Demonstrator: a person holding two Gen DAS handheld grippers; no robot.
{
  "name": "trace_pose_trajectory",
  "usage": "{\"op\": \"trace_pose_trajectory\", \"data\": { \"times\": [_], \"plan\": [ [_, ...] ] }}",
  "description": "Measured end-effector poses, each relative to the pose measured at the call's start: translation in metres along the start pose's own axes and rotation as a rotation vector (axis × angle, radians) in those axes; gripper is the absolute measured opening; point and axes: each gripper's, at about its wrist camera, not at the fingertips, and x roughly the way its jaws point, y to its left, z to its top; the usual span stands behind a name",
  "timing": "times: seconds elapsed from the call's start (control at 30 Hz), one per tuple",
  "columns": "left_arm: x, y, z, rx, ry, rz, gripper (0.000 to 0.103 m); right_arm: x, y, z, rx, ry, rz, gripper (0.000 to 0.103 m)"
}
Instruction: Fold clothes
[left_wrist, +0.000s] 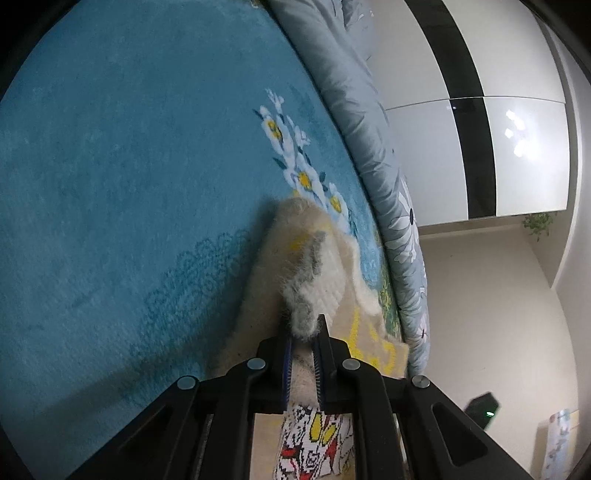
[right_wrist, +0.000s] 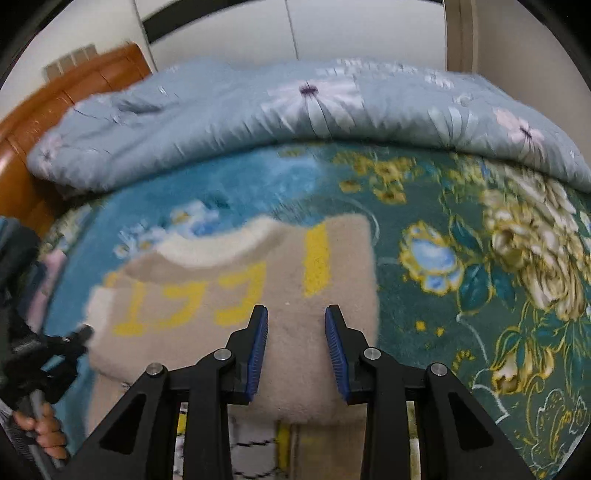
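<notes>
A fuzzy beige sweater with yellow letters (right_wrist: 236, 317) is being folded on a blue flowered blanket (left_wrist: 110, 166).
Its fluffy edge is being pinched by the left gripper (left_wrist: 303, 334); the right gripper (right_wrist: 296, 325) is being held spread above it.

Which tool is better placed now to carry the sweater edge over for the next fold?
Left. The left tool is already shut on the sweater, while the right tool is open above it, holding nothing.
</notes>
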Motion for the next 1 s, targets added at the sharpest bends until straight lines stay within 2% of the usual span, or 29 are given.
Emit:
{"op": "trace_pose_trajectory", "data": {
  "times": [0.2,0.3,0.5,0.53,0.6,0.63,0.67,0.7,0.83,1.0],
  "plan": [
    [0.001,-0.006,-0.002,0.032,0.005,0.021,0.013,0.019,-0.006,-0.003,0.001,0.045,-0.038,0.033],
    [-0.002,-0.007,-0.002,0.036,0.007,0.018,0.013,-0.001,-0.002,-0.007,0.008,0.02,-0.02,0.033],
    [-0.01,-0.018,-0.003,0.073,-0.011,0.038,0.014,-0.052,-0.002,-0.041,-0.013,-0.019,0.051,0.033],
    [-0.015,-0.018,-0.004,0.074,-0.015,0.036,0.016,-0.058,-0.006,-0.054,-0.009,-0.004,0.057,0.033],
    [-0.026,-0.019,-0.008,0.097,-0.011,0.033,0.023,-0.068,-0.016,-0.076,0.001,0.026,0.067,0.034],
    [-0.031,-0.02,-0.01,0.114,-0.006,0.032,0.031,-0.073,-0.021,-0.087,0.003,0.037,0.07,0.035],
    [-0.037,-0.02,-0.012,0.131,-0.001,0.032,0.039,-0.079,-0.026,-0.099,0.005,0.048,0.073,0.039],
    [-0.043,-0.02,-0.014,0.15,0.005,0.032,0.042,-0.083,-0.031,-0.109,0.009,0.054,0.072,0.043],
    [-0.071,-0.009,-0.031,0.213,0.017,0.069,0.064,-0.098,-0.057,-0.148,0.086,0.062,0.13,0.049],
    [-0.075,0.013,-0.057,0.27,0.158,0.111,0.066,-0.1,-0.079,-0.18,0.194,0.069,0.2,0.049]
  ]
}}
